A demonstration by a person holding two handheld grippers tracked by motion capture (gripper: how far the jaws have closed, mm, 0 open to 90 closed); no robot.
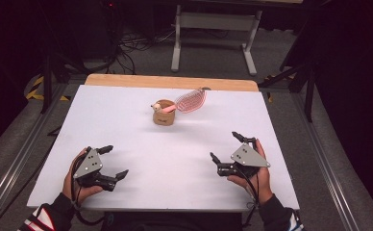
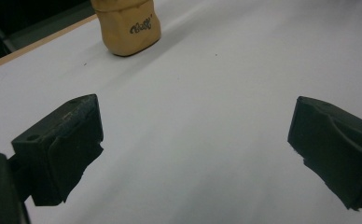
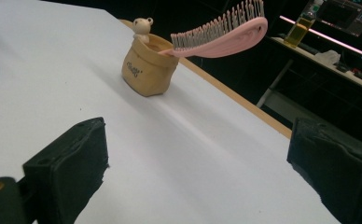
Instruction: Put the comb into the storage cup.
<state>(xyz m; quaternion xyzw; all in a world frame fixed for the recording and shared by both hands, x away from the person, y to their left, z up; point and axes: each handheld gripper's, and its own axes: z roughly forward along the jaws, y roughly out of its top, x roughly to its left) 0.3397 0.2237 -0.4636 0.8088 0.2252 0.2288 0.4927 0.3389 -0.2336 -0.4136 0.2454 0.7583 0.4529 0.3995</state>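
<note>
Both grippers rest near the table's front edge, well apart from each other. Left gripper [image 1: 113, 162]: jaws spread wide, nothing between them, bare white table [image 1: 175, 154] under them in the left gripper view. Right gripper [image 1: 227, 146]: jaws likewise wide open, empty, held by the person's right hand [image 1: 256, 175].

Tan holder [image 1: 164, 112], a small soft-sided cup, stands upright toward the far middle of the table, well away from both grippers. Dark cursive script on its side, seen in both gripper views; too small and slanted to read with certainty. Small bear figure [image 3: 142, 26] sits on its rim.

Pink hairbrush [image 3: 226, 33]: handle end down in the holder, bristled head leaning out past the rim, bristles up.
</note>
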